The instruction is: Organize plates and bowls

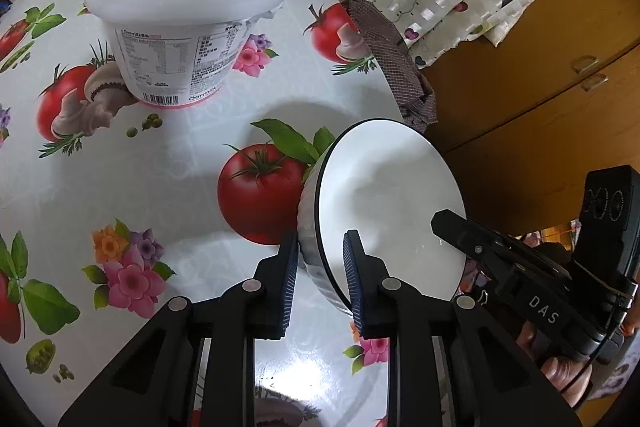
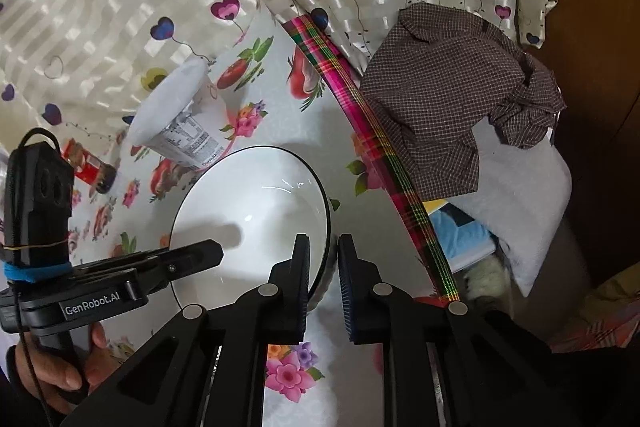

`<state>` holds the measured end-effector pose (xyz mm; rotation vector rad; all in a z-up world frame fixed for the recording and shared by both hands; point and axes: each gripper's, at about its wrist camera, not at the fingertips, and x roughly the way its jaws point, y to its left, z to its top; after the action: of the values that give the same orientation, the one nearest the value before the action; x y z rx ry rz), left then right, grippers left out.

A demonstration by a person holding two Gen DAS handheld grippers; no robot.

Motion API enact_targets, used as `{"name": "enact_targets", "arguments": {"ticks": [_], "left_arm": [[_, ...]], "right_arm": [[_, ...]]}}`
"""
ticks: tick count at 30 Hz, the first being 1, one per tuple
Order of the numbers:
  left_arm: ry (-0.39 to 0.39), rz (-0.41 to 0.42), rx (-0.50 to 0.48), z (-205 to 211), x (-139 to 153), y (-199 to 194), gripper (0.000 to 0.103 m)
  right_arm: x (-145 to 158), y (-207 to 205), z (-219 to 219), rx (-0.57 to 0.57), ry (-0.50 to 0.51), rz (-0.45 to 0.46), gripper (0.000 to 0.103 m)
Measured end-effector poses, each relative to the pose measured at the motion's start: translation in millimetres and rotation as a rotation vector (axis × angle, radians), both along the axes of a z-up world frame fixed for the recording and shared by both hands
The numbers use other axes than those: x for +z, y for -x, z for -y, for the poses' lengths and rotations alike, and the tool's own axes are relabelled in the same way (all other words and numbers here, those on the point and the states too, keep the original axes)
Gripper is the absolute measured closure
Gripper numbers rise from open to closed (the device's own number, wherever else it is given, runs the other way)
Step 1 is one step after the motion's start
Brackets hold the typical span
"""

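A white bowl with a thin dark rim is held above the flowered tablecloth. My left gripper is shut on its near rim, one finger inside and one outside. In the right wrist view the same bowl shows from the other side. My right gripper is shut on its rim there, one finger inside the bowl and one outside. Both grippers hold the bowl at opposite edges. The right gripper's body shows beyond the bowl in the left view.
A white lidded tub with a printed label stands on the table behind the bowl. A brown checked cloth lies past the table's right edge. A red-labelled bottle lies at the left. Curtains hang behind.
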<state>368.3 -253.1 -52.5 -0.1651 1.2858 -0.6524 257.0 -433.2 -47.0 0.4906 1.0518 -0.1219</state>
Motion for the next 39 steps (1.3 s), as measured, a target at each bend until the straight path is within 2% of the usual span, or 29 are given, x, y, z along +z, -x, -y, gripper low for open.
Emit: {"name": "enact_targets", "arguments": {"ticks": [9, 18, 30, 39], "left_arm": [[-0.032, 0.005, -0.034, 6.0, 7.5, 7.2, 0.08], [-0.032, 0.03, -0.037, -10.1, 35.2, 22.6, 0.08], [-0.063, 0.072, 0.031, -68.4, 78.6, 69.1, 0.08], [-0.115, 0.071, 0.066, -106.9, 89.1, 115.9, 0.08]], "right_arm": [[8.5, 0.3, -0.8, 0.017, 0.037, -0.026, 0.092], [36.7, 6.1, -14.2, 0.058, 0.035, -0.01, 0.092], [80.3, 27.9, -76.7, 0.16, 0.054, 0.019, 0.092], [92.5, 56.3, -126.2, 0.226, 0.053, 0.026, 0.092]]}}
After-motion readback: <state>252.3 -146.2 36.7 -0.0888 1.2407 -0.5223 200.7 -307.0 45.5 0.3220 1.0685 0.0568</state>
